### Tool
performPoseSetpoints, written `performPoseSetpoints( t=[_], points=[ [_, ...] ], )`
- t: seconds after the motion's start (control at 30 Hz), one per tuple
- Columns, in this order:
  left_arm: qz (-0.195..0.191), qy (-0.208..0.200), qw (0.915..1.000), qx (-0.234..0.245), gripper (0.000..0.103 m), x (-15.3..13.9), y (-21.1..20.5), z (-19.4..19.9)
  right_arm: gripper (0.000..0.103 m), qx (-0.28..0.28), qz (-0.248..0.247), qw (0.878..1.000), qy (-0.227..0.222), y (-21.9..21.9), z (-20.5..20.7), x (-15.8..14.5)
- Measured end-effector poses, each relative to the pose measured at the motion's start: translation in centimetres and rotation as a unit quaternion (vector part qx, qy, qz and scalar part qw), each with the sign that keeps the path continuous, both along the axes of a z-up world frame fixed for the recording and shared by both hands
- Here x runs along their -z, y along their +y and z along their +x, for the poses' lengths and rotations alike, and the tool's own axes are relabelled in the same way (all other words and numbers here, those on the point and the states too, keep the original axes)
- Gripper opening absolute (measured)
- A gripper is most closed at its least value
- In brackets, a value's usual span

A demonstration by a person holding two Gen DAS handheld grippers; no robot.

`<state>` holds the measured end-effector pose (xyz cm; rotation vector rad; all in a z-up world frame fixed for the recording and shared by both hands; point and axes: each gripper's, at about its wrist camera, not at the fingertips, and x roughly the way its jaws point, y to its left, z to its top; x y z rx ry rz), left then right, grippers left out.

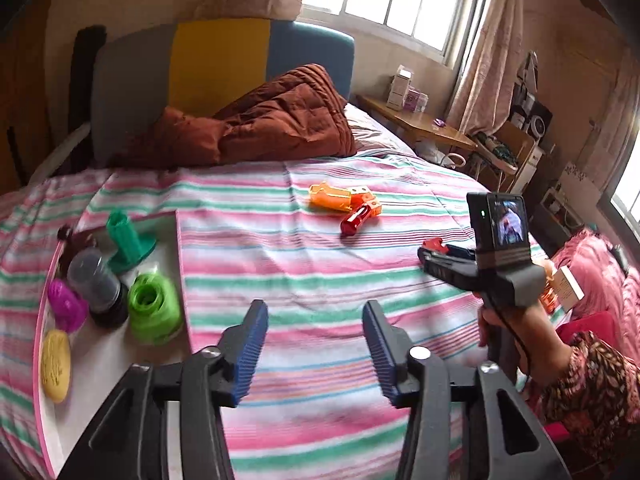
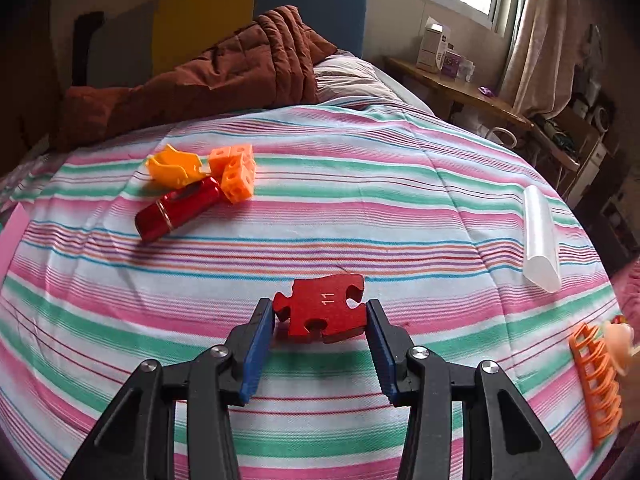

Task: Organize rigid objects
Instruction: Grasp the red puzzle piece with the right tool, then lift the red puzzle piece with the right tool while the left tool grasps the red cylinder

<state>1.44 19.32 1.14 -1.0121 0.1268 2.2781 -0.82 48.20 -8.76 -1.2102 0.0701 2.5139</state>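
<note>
So my right claw (image 2: pixel 320 322) is pinching the red puzzle piece (image 2: pixel 323 308), the one marked 11, both blue pads touching its sides, just above the striped bed (image 2: pixel 360 208). Farther up the bed from that piece, toward the brown quilt (image 2: pixel 224 68), sits a little pile: red tube (image 2: pixel 176 209), orange cubes (image 2: pixel 235 174) and an orange clip (image 2: pixel 174 168), all touching. My left claw (image 1: pixel 316 344) is spread wide with nothing in it, hovering over the bed, right beside the white tray (image 1: pixel 100 364) holding the green spool (image 1: pixel 154 307).
</note>
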Motion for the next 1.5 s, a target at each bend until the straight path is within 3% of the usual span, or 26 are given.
performPoseSetpoints(
  t=[0.13, 0.37, 0.53, 0.8, 1.1, 1.13, 1.2, 1.3, 1.5],
  points=[
    [-0.012, 0.000, 0.9998, 0.013, 0.056, 0.2, 3.4, -1.0, 0.046, 0.021, -0.031, 0.999, 0.013, 1.4, 0.7, 0.4],
    [-0.025, -0.020, 0.9992, 0.026, 0.056, 1.3, 9.6, -4.5, 0.047, 0.023, -0.023, 0.999, 0.021, 1.2, 1.0, 0.6],
    [-0.075, -0.037, 0.9956, 0.043, 0.056, 3.8, 14.2, -7.6, 0.047, 0.023, -0.018, 0.999, 0.023, 1.0, 1.0, 0.7],
    [-0.146, -0.016, 0.9882, 0.042, 0.056, 7.4, 18.7, -11.8, 0.047, 0.024, -0.023, 0.999, 0.028, 1.1, 1.0, 0.9],
    [-0.131, -0.024, 0.9892, 0.060, 0.056, 9.1, 20.6, -13.9, 0.047, 0.027, -0.026, 0.999, 0.032, 1.2, 1.1, 0.9],
    [-0.131, -0.023, 0.9889, 0.067, 0.055, 9.2, 20.8, -13.8, 0.047, 0.027, -0.026, 0.999, 0.032, 1.2, 1.1, 0.9],
    [-0.132, -0.021, 0.9876, 0.083, 0.037, 9.6, 21.1, -13.6, 0.047, 0.027, -0.026, 0.999, 0.032, 1.2, 1.0, 0.9],
    [-0.122, -0.014, 0.9884, 0.089, 0.027, 9.9, 21.0, -13.2, 0.047, 0.028, -0.027, 0.999, 0.033, 1.2, 1.1, 0.9],
    [-0.119, 0.009, 0.9891, 0.086, 0.026, 10.0, 20.0, -12.0, 0.047, 0.029, -0.025, 0.999, 0.034, 1.2, 1.2, 0.9]
  ],
)
